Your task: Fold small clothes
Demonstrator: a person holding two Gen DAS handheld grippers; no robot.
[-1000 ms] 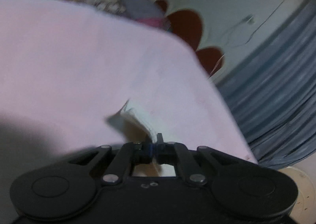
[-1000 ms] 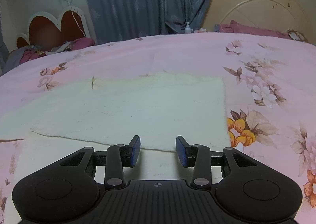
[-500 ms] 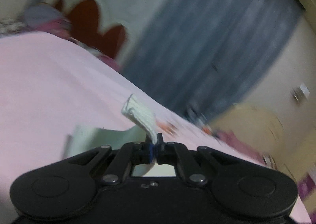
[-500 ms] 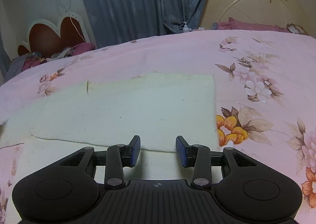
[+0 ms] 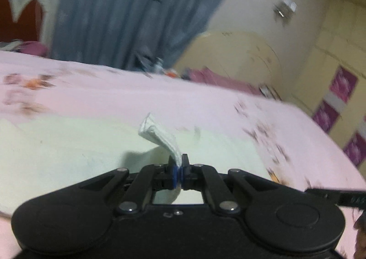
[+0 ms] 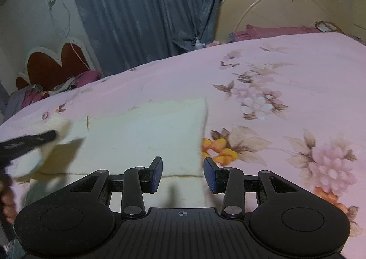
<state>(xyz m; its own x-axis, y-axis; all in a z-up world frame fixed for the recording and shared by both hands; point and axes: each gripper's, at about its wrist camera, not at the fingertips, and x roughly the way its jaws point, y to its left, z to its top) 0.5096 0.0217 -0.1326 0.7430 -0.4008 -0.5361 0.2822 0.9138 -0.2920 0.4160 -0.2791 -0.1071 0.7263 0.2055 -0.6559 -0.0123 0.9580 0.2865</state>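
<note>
A pale cream cloth (image 6: 141,131) lies spread on the pink floral bedsheet (image 6: 297,76). My left gripper (image 5: 180,163) is shut on a corner of this cloth (image 5: 157,135), which sticks up from between its jaws above the flat part of the cloth (image 5: 68,144). In the right wrist view the left gripper (image 6: 27,142) comes in from the left edge, blurred, with a lifted flap of cloth under it. My right gripper (image 6: 183,174) stands open low over the cloth's near fold line, close to its right edge, with nothing between its fingers.
A cream headboard (image 6: 274,7) and a grey-blue curtain (image 6: 141,7) stand behind the bed. A red heart-shaped board (image 6: 52,64) and a pile of clothes (image 6: 57,87) are at the far left. A wardrobe with purple panels (image 5: 338,103) is on the right.
My left gripper has swept far across the bed with the cloth corner and rolled, and now shows at the left of the right wrist view. My right gripper has drifted toward the cloth's right edge.
</note>
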